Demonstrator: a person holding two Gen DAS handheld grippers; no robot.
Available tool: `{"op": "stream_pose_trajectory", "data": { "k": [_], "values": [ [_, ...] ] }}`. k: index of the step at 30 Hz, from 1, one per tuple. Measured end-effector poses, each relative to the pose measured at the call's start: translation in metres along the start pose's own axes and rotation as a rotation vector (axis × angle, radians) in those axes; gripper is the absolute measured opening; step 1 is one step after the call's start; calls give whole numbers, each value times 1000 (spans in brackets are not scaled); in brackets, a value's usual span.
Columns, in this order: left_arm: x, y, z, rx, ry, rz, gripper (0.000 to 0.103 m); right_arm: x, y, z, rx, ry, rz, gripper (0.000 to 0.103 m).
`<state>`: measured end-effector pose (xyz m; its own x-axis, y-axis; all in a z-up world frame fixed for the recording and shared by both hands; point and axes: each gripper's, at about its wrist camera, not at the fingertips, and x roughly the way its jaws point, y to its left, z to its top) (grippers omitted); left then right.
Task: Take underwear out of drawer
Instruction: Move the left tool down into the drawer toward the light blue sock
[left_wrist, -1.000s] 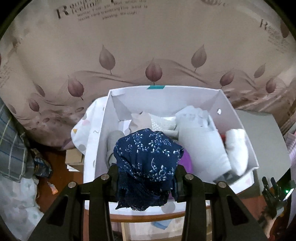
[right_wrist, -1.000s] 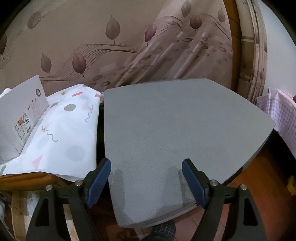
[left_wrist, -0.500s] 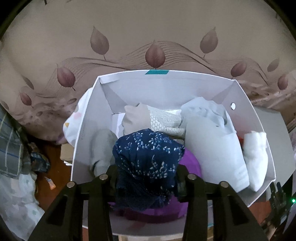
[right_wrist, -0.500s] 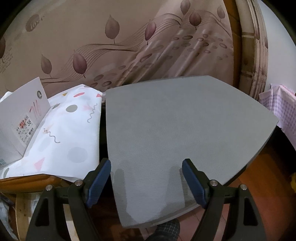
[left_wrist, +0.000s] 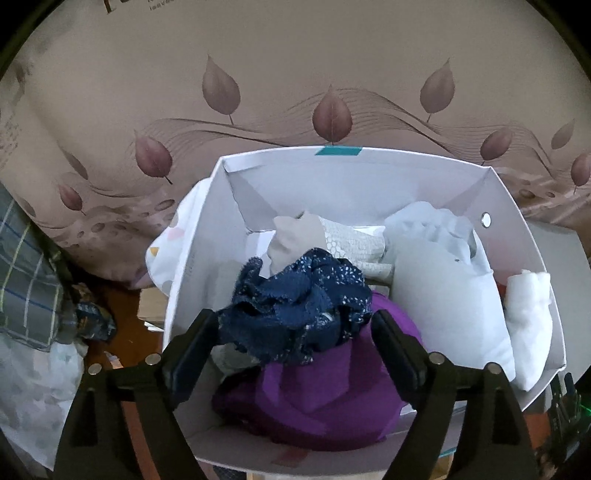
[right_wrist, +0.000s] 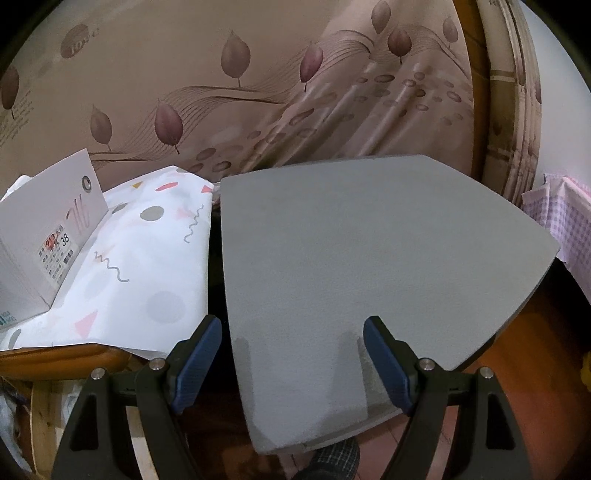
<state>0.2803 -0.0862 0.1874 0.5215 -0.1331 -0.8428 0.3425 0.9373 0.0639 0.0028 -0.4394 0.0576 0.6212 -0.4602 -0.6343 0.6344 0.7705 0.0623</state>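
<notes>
In the left wrist view a white box-like drawer (left_wrist: 369, 177) holds several pieces of underwear. A navy blue piece with white specks (left_wrist: 299, 314) lies loose on a purple piece (left_wrist: 325, 398), between the fingers of my left gripper (left_wrist: 293, 343), which is open. White and grey pieces (left_wrist: 443, 291) fill the right side. My right gripper (right_wrist: 291, 350) is open and empty over a grey board (right_wrist: 369, 266). The drawer's outer wall (right_wrist: 44, 229) shows at the left of the right wrist view.
A leaf-patterned curtain (left_wrist: 295, 74) hangs behind the drawer. A white patterned cloth (right_wrist: 147, 266) covers the wooden table (right_wrist: 55, 363) under the drawer. Plaid cloth (left_wrist: 26, 280) lies at the left, pink checked cloth (right_wrist: 565, 221) at the right.
My left gripper moved down over the drawer with the navy piece, then opened; the piece now lies loose on the purple one. The right gripper stayed open, almost still.
</notes>
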Motion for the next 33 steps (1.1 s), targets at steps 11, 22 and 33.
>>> {"op": "stream_pose_trajectory", "data": {
  "k": [11,22,33],
  "values": [
    [-47,12,0,-4,-93,-42,89,-3,9,-1,-45,-11,-1,81],
    [-87,9,-20,14,-130,-109,90,-3,14,-3,-66,-9,-4,81],
    [-114,-5,-117,136,-196,-85,90,-2,16,-2,-64,-13,-9,81]
  ]
}}
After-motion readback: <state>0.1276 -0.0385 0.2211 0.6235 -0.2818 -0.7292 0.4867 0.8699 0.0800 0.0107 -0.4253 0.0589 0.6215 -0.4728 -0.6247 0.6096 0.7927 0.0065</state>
